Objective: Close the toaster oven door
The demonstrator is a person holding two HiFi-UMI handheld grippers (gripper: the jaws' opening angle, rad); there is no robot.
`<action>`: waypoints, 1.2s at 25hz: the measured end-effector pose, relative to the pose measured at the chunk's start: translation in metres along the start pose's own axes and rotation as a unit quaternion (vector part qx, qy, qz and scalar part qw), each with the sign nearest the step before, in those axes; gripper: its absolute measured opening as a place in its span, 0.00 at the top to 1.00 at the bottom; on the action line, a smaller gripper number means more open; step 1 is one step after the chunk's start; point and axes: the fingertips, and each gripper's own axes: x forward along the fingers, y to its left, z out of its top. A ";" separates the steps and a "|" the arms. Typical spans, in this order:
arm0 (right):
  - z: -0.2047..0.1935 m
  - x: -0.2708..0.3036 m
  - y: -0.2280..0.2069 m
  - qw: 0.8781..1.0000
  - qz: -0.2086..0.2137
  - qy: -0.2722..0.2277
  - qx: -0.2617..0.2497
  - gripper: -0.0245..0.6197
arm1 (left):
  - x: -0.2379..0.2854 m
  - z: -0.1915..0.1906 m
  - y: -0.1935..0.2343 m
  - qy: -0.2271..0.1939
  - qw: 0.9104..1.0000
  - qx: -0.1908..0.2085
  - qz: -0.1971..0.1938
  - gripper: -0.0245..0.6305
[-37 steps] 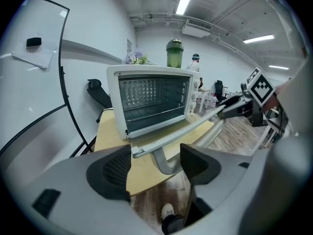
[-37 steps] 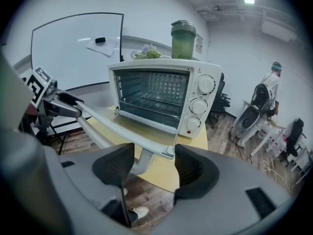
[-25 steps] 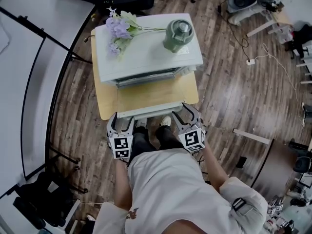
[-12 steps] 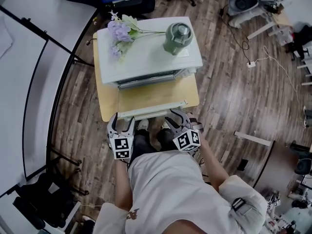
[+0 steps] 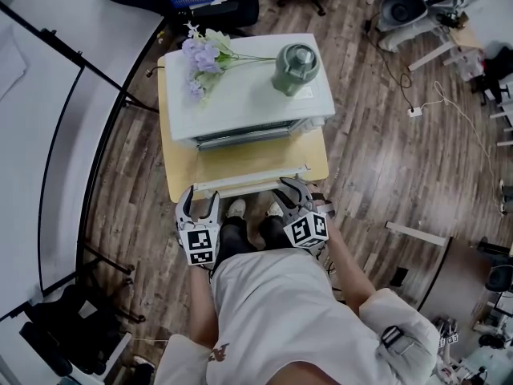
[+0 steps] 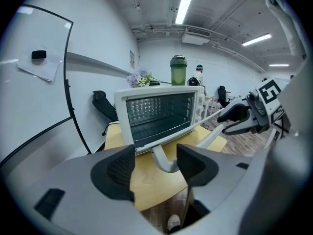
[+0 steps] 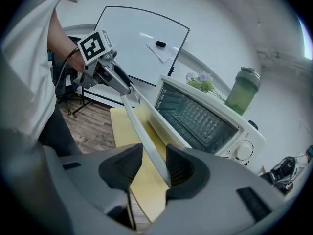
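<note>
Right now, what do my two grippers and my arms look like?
The left gripper and right gripper are grey, with black ribbed pads inside two curved jaws. Each carries a white cube with black square markers. You wear a white short-sleeved shirt.

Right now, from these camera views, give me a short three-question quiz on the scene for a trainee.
1. True or false: the toaster oven door is shut.
2. What stands on top of the toaster oven beside the flowers? A) a mug B) a green bottle C) a kettle
3. Fill in: the right gripper has its fingers closed on the door's ____.
Key: 1 false, it lies open and flat. 2 B. 3 handle.
</note>
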 end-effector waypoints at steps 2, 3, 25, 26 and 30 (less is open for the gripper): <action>0.002 0.000 -0.002 1.000 -0.003 -0.003 -0.001 0.72 | -0.003 0.004 0.002 -0.004 1.000 0.003 0.001 0.57; 0.004 -0.001 -0.003 1.000 -0.004 -0.005 -0.002 0.72 | -0.005 0.006 0.002 -0.006 1.000 0.004 0.002 0.58; 0.025 0.000 -0.032 0.999 -0.031 -0.026 0.005 0.72 | -0.003 0.042 -0.033 -0.038 0.994 0.083 -0.064 0.74; 0.026 0.000 -0.034 0.999 -0.032 -0.028 0.005 0.72 | -0.002 0.042 -0.034 -0.037 0.994 0.084 -0.066 0.74; 0.031 0.002 -0.042 0.999 -0.038 -0.034 0.009 0.71 | 0.002 0.045 -0.035 -0.038 0.993 0.087 -0.070 0.75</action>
